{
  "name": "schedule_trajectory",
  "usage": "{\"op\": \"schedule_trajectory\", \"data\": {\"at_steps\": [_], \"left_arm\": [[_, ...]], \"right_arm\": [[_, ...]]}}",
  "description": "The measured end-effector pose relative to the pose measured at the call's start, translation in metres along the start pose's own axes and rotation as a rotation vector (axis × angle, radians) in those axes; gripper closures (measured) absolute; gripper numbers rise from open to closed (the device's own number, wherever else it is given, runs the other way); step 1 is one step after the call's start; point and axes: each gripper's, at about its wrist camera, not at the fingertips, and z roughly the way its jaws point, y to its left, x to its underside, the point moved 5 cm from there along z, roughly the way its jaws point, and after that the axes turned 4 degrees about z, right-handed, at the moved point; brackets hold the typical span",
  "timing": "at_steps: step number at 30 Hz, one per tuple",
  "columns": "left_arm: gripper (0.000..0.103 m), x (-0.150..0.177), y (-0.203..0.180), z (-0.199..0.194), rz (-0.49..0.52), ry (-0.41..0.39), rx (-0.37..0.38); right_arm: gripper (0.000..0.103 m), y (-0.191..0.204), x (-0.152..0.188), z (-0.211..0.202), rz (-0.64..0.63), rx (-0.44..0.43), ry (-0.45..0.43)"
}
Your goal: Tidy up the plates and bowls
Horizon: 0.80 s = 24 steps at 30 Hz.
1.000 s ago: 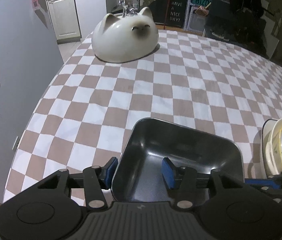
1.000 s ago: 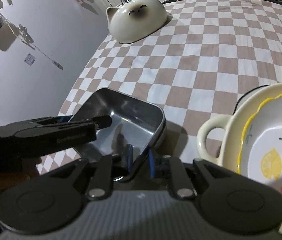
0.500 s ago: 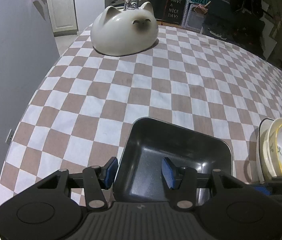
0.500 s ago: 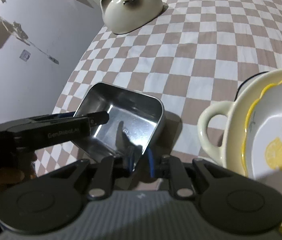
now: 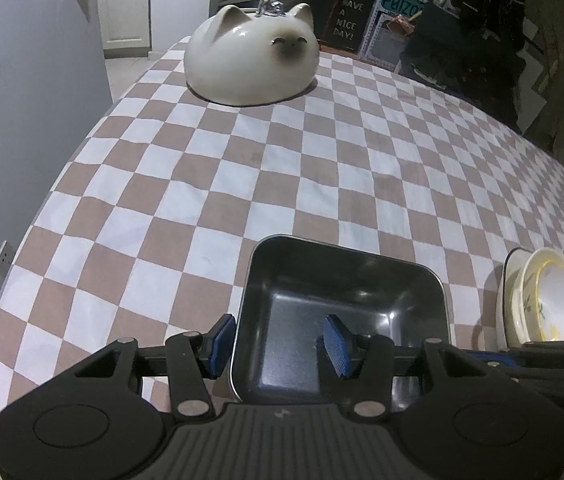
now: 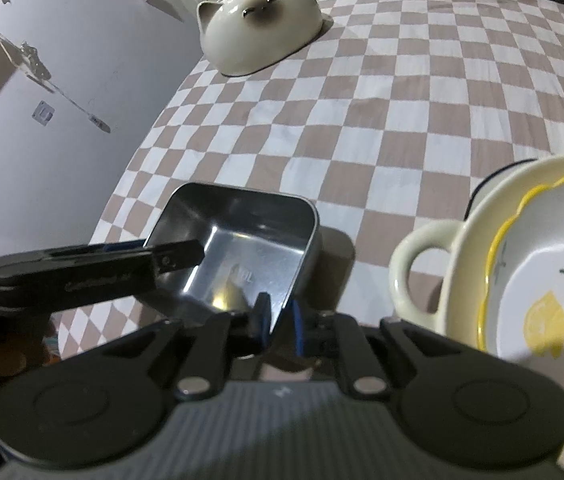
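Left wrist view
Tray: the square metal tray (image 5: 342,320) sits on the checked cloth (image 5: 282,168) at the near edge, right under your left gripper (image 5: 280,342).
Left gripper: spread. One pad (image 5: 221,340) hangs just outside the tray's left wall and the other pad (image 5: 338,346) is inside the tray; neither appears to press on the wall.
Handling: judge it thin, stiff, light and slick, so take it by a wall with a pad on each face.
Other dishes: the cat bowl (image 5: 252,64) lies upside down, well apart at the far end. The lemon plate (image 5: 558,300) is nested in a cream dish (image 5: 512,308) just to the right.

Right wrist view
Right gripper: your right gripper (image 6: 278,322) is closing on the tray's (image 6: 238,248) near right wall, which stands between the almost-met pads.
Left gripper: its finger (image 6: 178,258) reaches over the tray's left side.
Stack: the cream dish (image 6: 422,276), probably heavy and chippable, stands just beside the tray, apart.
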Motion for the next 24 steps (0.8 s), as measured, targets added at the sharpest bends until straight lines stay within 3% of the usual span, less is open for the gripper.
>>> {"op": "schedule_trajectory", "data": {"at_steps": [18, 20, 24], "left_arm": [[0.049, -0.0032, 0.0055, 0.0024, -0.004, 0.024, -0.013], [0.037, -0.0018, 0.0067, 0.0031, 0.005, 0.035, -0.028], [0.027, -0.0006, 0.0084, 0.0026, 0.011, 0.04, -0.027]], "right_arm": [[0.088, 0.0011, -0.0051, 0.0051, -0.017, 0.007, -0.027], [0.088, 0.0007, -0.0039, 0.006, -0.02, 0.01, -0.024], [0.088, 0.0012, -0.004, 0.007, -0.013, 0.008, -0.025]]}}
